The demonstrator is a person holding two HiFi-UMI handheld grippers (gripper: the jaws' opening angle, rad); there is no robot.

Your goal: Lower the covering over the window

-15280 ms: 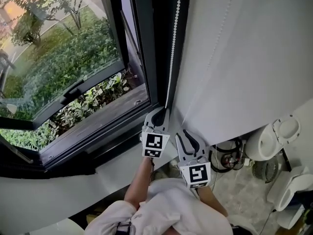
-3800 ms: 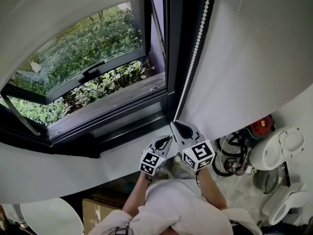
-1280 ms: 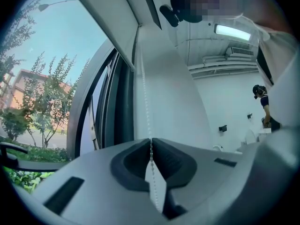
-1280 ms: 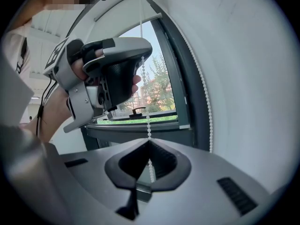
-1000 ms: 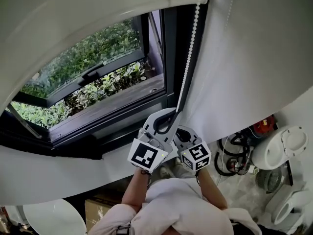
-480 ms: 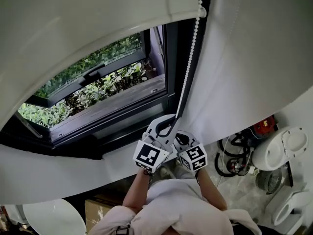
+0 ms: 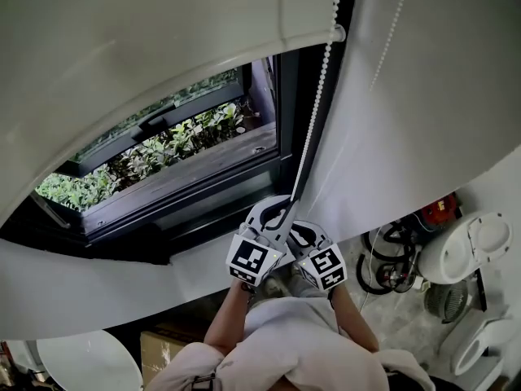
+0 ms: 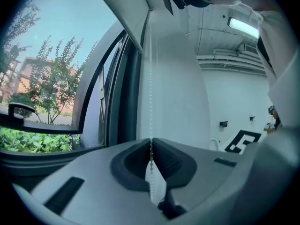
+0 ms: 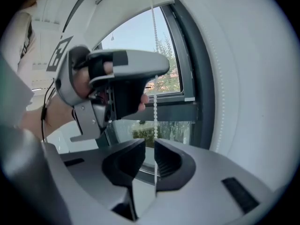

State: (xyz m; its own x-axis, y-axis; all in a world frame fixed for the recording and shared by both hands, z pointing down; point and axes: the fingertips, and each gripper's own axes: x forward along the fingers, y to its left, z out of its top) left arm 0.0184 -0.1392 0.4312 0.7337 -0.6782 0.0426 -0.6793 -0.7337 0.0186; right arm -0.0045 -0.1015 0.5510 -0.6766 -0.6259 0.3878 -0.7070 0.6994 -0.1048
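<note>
At about six o'clock in the head view, just below the dark window frame (image 7: 295,112), the two grippers are held side by side, the left gripper (image 7: 285,204) set a little toward eleven o'clock of the right gripper (image 7: 299,230). The bead chain (image 7: 316,112) is seen coming down from the top edge at twelve o'clock, past the end of the covering's bottom bar (image 7: 309,39), and running straight to the left gripper. That gripper's jaws are pressed together on the chain: in the left gripper view the beads are pinched between the ribbed pads and trail on below them. The right gripper's jaws have just been opening. A narrow gap is shown between them in the right gripper view, and the chain passes through that gap, close against the pad at three o'clock, without being clamped. The white covering (image 7: 146,72) is drawn partway down, filling the head view from nine o'clock round to twelve, with its curved lower edge lying across the upper part of the window. Below that edge, green shrubs (image 7: 163,149) are visible outside.
</note>
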